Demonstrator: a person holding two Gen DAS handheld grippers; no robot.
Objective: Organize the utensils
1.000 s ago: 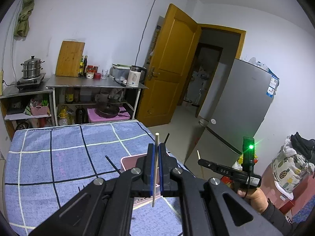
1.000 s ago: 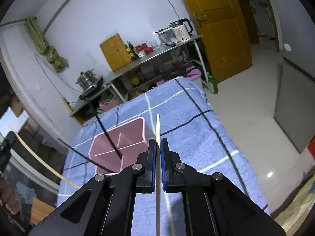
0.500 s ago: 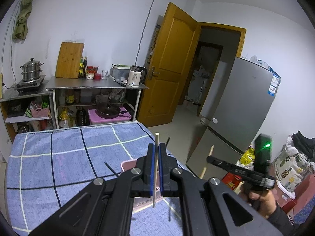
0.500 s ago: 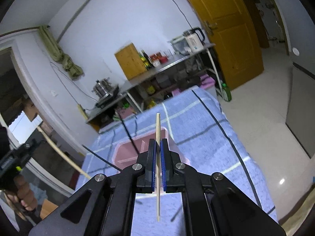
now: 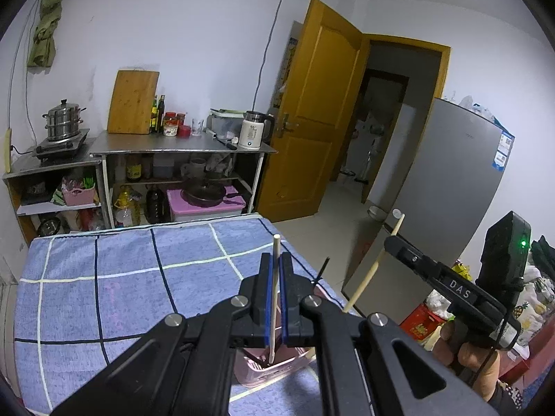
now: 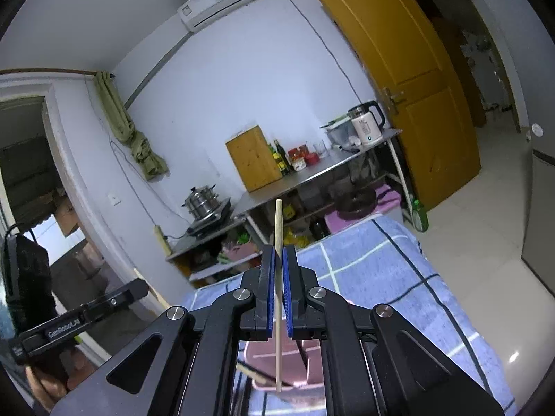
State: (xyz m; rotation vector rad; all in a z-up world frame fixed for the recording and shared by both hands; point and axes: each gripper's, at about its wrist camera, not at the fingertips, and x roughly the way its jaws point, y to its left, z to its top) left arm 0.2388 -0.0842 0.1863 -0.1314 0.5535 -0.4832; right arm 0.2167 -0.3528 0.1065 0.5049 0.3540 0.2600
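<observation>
chopsticks (image 5: 274, 298) (image 6: 278, 277) pinched upright in both hand-held grippers (image 5: 276, 270) (image 6: 277, 263).

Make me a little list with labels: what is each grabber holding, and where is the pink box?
left gripper: shut on a pale wooden chopstick, held upright
right gripper: shut on a second pale wooden chopstick, held upright
pink plastic box: below both grippers, on the blue checked cloth
box contents: dark sticks

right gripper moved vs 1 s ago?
Yes. In the left wrist view the right gripper sits higher against the fridge, its chopstick tilted steeply above the pink bin.
</observation>
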